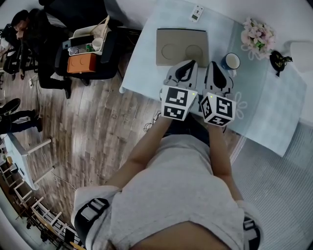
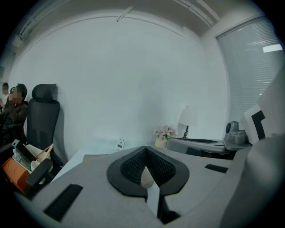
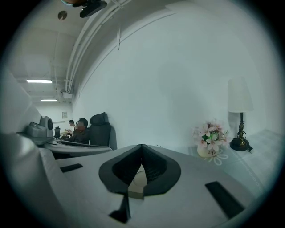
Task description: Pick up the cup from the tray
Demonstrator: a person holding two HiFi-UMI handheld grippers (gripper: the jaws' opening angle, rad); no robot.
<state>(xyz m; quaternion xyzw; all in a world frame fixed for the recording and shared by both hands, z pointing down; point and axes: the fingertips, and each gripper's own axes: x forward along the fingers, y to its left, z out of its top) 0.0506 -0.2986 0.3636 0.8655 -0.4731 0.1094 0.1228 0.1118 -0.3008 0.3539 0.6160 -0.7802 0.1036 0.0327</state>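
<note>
A blue cup with a white inside (image 1: 231,62) stands on the pale table, just right of a tan tray (image 1: 182,46) with two round hollows. The tray holds nothing. Both grippers hover side by side over the tray's near edge. My left gripper (image 1: 190,62) is over the tray's front right part, and its pads meet at the tips (image 2: 145,149) with nothing held. My right gripper (image 1: 215,64) is just left of the cup, apart from it, and is shut and empty (image 3: 141,146). The cup shows in neither gripper view.
A pot of pink flowers (image 1: 257,36) and a small lamp base (image 1: 279,59) stand at the table's right, and a white remote (image 1: 196,13) lies at the back. Left of the table's edge (image 1: 128,73), an office chair (image 1: 83,56) carries a box and a bag.
</note>
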